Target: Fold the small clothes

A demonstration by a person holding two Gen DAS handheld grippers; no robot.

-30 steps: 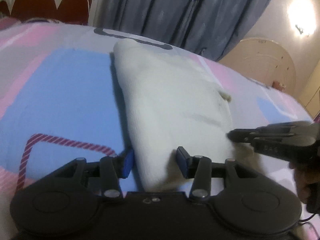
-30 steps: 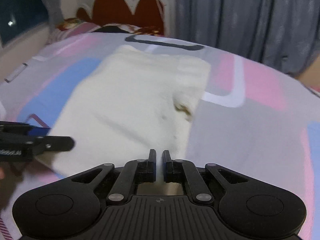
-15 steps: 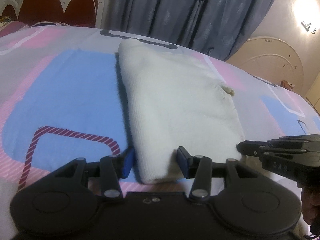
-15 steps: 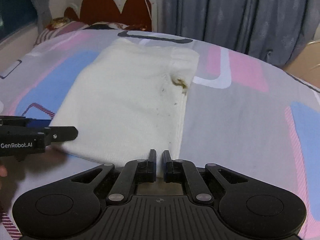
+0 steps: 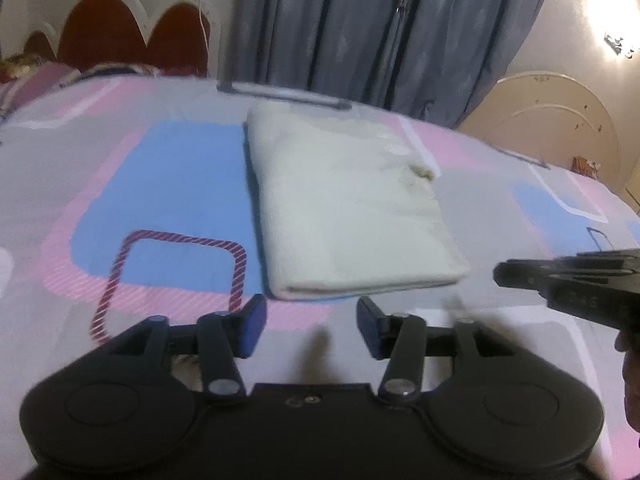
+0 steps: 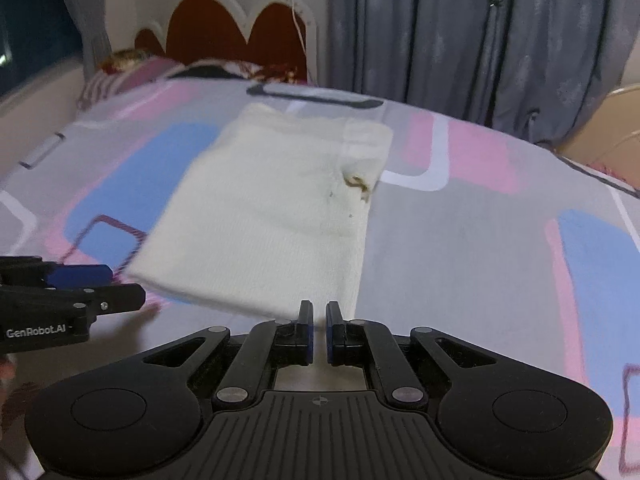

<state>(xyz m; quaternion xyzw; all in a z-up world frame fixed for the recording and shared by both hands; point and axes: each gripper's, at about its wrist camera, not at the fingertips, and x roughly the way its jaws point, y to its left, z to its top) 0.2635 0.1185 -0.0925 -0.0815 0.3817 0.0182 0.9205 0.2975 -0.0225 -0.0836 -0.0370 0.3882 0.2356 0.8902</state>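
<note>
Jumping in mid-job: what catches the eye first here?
A cream folded cloth lies flat in the middle of the patterned bedspread, with a brownish spot near its right edge. Just short of its near edge, the left gripper stands open and empty; the right gripper is shut, also empty. Grey curtains hang behind.

Dim, warm indoor light — brightest from a wall lamp [image 5: 612, 12] at upper right of the left wrist view, blown out into glare. Soft shadows under the folded cream garment [image 5: 348, 216] and below the left gripper [image 5: 310, 326]. Motion blur across the bedspread [image 6: 472, 248] in both views — edges smeared. Strong fisheye bending, dark corners.
</note>
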